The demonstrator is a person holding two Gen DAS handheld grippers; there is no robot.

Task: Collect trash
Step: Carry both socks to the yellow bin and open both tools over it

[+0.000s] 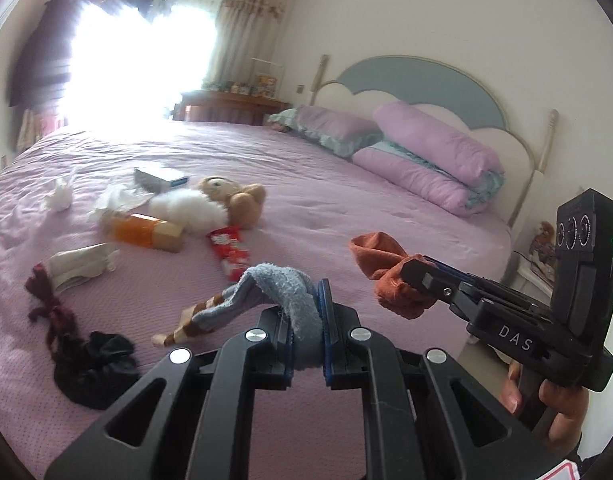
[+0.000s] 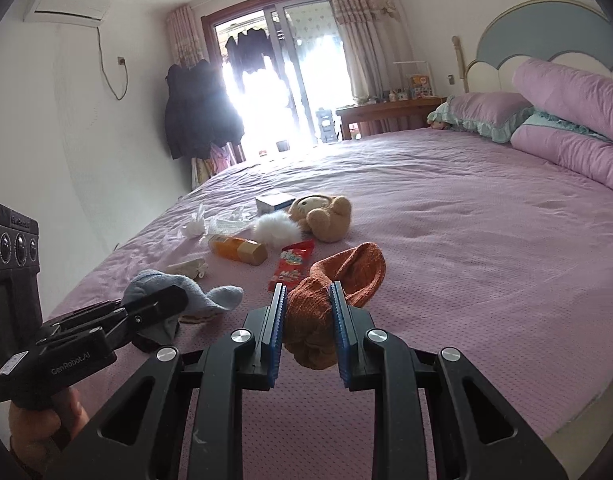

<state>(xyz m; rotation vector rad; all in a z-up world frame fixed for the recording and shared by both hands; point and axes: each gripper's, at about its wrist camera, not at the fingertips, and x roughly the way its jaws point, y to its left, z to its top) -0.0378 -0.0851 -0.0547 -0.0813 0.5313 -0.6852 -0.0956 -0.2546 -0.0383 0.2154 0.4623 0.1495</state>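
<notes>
Window (image 1: 138, 52) washed out by glare, red snack wrapper (image 2: 292, 266) print unreadable

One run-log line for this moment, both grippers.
left gripper: shut on blue sock | right gripper: shut on orange sock | both socks lifted off bed | red wrapper still on bed

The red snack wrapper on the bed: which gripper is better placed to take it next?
Neither is free: the left gripper is shut on the blue sock, the right gripper on the orange sock. After unloading, probably right; in its view the red snack wrapper lies just ahead.
</notes>
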